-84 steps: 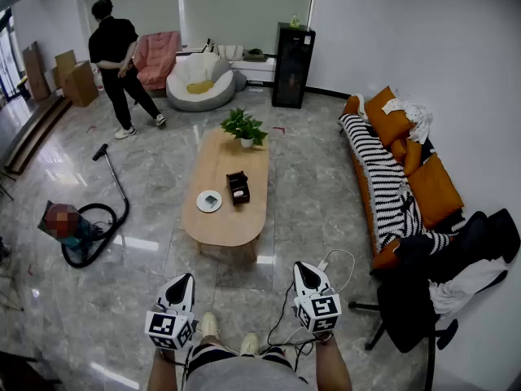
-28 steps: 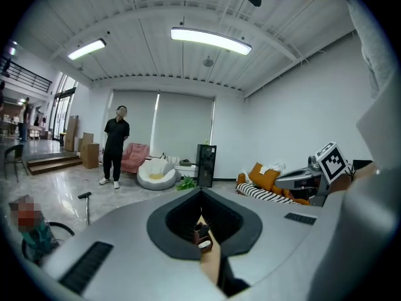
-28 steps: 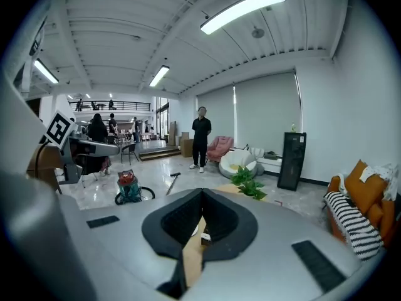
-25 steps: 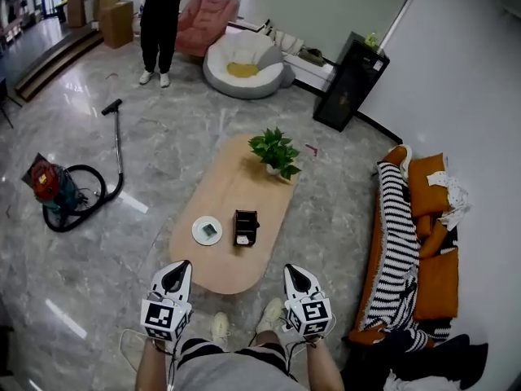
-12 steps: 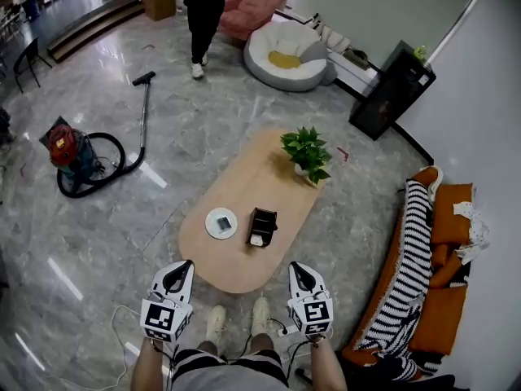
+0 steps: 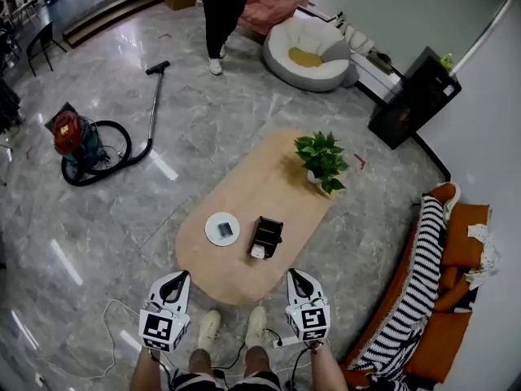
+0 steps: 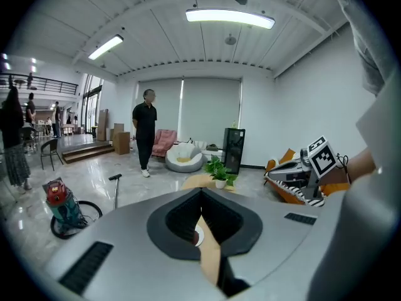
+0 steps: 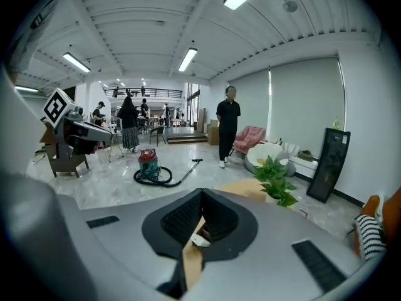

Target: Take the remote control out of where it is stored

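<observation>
Now nearer than before, the table and black holder.

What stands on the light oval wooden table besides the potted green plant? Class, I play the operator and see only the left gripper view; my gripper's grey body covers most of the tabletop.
Observer: The head view shows a small black open-topped box on the light oval wooden table, with a white thing at its near end.
Operator: Anything beside it?
Observer: A round white plate lies left of the box, apart from it, holding a small grey thing.
Operator: Is my other gripper free?
Observer: The right gripper, in its own view, has its jaws together with nothing between them.
</observation>
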`<state>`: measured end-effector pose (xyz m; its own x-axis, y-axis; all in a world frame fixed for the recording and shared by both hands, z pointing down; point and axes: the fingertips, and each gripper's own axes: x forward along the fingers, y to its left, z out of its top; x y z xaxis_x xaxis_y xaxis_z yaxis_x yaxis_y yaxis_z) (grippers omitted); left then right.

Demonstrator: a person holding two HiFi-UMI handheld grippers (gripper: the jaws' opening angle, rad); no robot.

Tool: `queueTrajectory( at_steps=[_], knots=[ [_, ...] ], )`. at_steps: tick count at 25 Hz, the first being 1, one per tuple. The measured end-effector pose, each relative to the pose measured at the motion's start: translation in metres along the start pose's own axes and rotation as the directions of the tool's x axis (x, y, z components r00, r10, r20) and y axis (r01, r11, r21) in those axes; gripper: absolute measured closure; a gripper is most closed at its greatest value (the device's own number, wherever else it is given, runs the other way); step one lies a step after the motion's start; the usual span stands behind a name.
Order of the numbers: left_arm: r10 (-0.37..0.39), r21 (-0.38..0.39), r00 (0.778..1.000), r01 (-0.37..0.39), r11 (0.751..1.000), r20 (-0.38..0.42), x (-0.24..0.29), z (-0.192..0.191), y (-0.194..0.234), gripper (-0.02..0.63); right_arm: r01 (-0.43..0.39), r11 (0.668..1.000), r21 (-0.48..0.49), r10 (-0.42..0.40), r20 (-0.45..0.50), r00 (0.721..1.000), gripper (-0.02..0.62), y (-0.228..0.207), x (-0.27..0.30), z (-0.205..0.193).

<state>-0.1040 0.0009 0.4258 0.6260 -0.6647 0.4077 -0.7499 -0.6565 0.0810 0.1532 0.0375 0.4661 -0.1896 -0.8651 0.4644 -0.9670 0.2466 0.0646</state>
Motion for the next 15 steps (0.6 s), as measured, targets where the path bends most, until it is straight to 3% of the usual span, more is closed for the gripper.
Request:
queueTrajectory(
  at_steps=[15],
  knots=[
    [0.008,-0.029,0.999,-0.010,1.000,-0.043,0.054,-0.065,-0.008,0.600,-0.104,0.990,-0.099,0.104,-0.007,0.995,0.588,0.005,0.089,-0.084]
  ],
)
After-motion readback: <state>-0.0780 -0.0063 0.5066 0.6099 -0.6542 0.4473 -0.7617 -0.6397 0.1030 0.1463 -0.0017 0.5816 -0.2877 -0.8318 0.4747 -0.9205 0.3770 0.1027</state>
